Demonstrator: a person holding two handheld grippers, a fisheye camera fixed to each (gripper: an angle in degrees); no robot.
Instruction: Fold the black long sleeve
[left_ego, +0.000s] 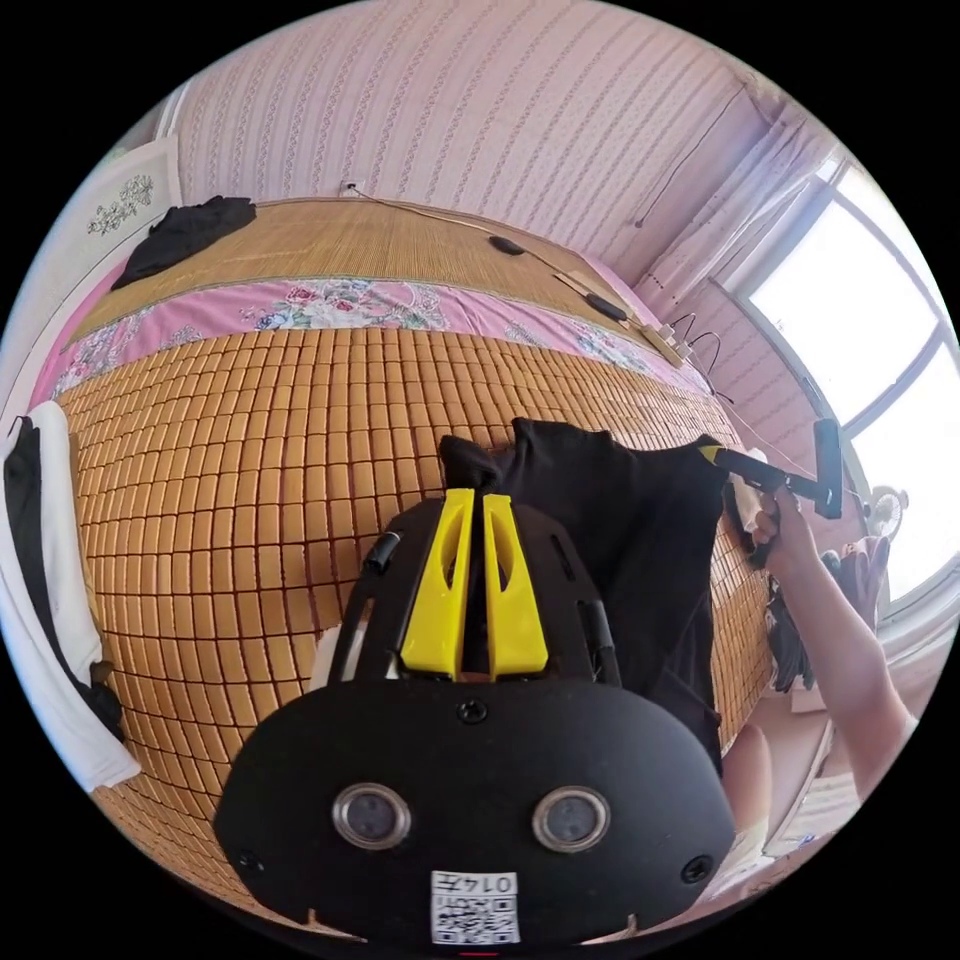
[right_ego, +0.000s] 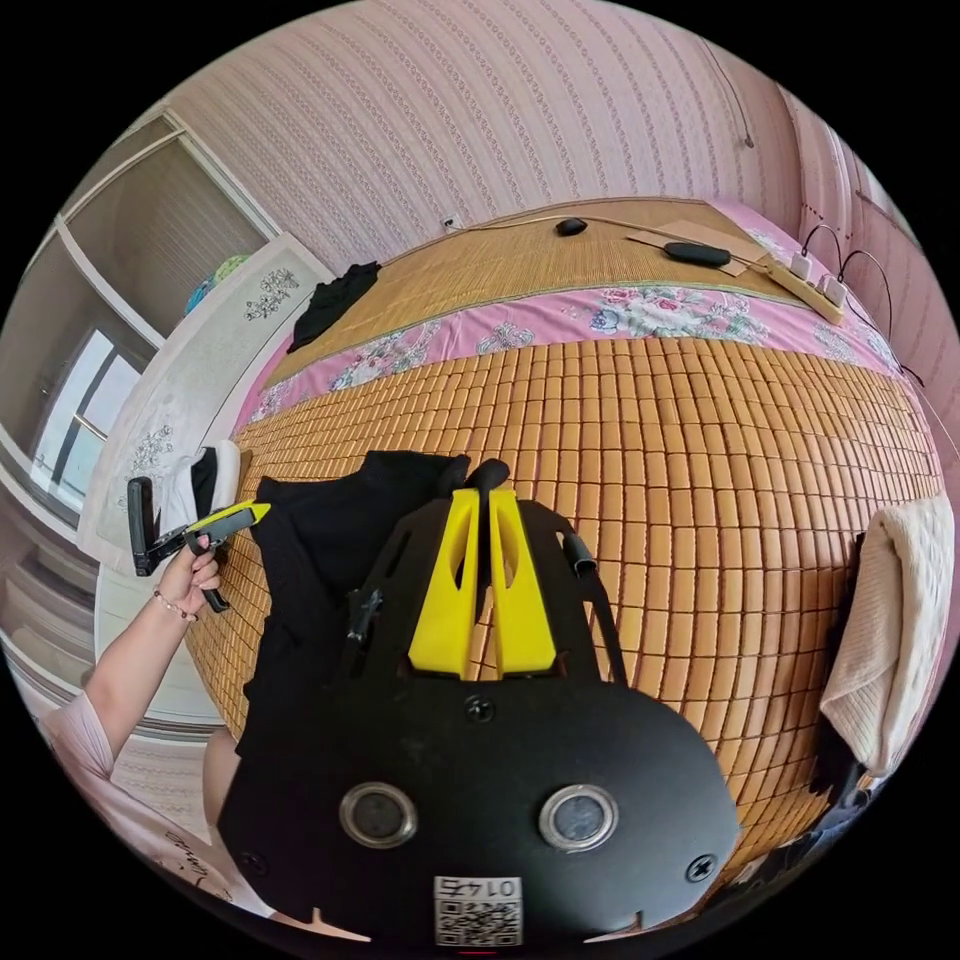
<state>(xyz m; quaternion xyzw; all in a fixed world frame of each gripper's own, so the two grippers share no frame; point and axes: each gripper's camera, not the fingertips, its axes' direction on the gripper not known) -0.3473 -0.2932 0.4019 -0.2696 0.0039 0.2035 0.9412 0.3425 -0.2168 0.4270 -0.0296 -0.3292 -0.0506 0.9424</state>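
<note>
Bamboo tiles covered the bed (left_ego: 250, 480), a broad mat with a pink floral sheet (left_ego: 330, 305) running as a band across it behind, and that mat was the largest flat space on which to lay the garment. The black long sleeve (left_ego: 640, 540) hung stretched between the two tools above the near part of the mat, its top edge pulled fairly taut and its body drooping off the near edge of the bed towards the person.

To do this step well, I judged that both hands should keep the top edge level and tight, then lower the cloth onto the mat so it landed flat, with no bunching under the collar.

Left gripper (left_ego: 475, 500) had its yellow jaws together, pinching a small bunch of black fabric at one upper corner; the cloth poked out just past the tips. Right gripper (right_ego: 485, 500) did the same on the opposite corner, its jaws closed on a nub of fabric. From the right gripper view, the shirt spread away towards the other tool, held in the person's hand (right_ego: 185, 575).

A white knit garment (right_ego: 890, 620) lay at the side of the mat, well apart from the shirt.
</note>
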